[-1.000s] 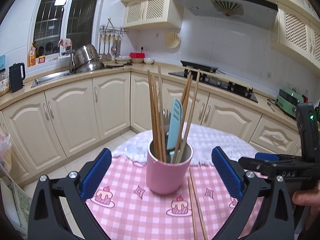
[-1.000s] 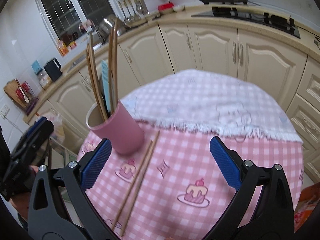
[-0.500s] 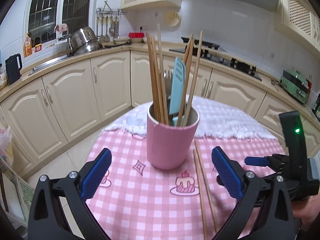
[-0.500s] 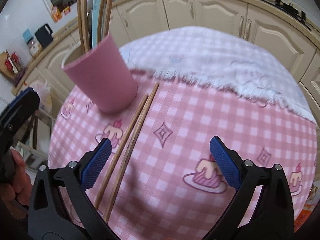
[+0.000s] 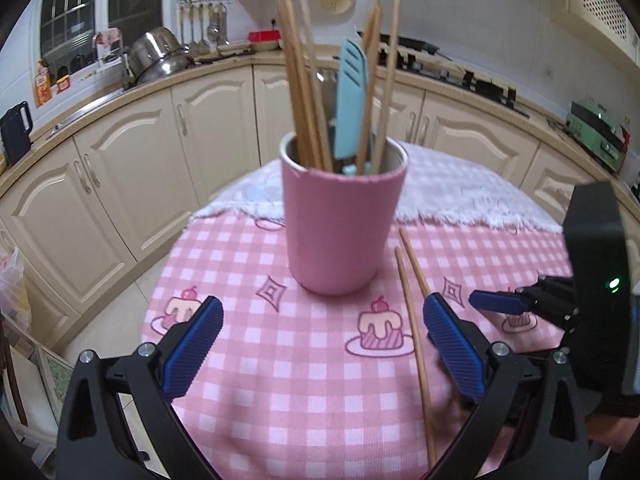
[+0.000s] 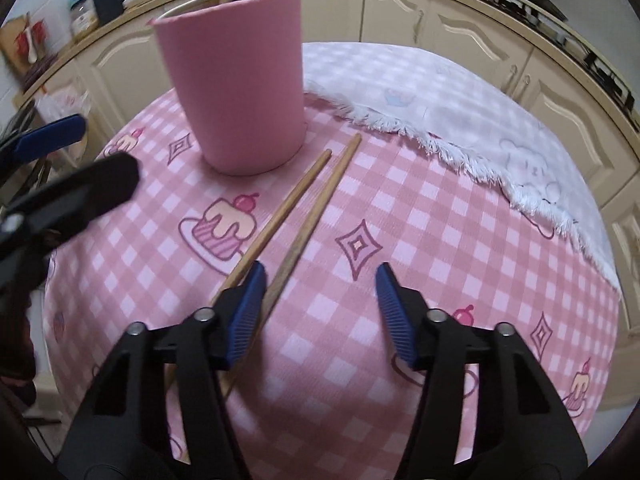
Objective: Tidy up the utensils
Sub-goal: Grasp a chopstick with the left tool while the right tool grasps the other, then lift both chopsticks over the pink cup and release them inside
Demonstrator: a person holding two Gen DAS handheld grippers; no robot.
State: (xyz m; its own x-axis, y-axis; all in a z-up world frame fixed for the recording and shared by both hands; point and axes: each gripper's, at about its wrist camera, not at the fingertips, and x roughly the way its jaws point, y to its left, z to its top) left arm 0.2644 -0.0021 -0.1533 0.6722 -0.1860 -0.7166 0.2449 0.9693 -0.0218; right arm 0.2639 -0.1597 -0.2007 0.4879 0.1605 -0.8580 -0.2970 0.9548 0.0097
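While its jaws have just been closing, the right gripper [image 6: 320, 308] (half open) straddles one chopstick [image 6: 316, 208], ungripped.

- I see a pink cup [image 5: 340, 232] standing upright on the pink checked cloth, near the cloth's fringed white part.
- It holds several wooden chopsticks [image 5: 304, 92] leaning outward, plus a light blue slotted utensil [image 5: 350, 96] standing among them.
- Two loose wooden chopsticks [image 6: 304, 208] lie flat, almost parallel, just beside the cup's base; their far tips end close to it.
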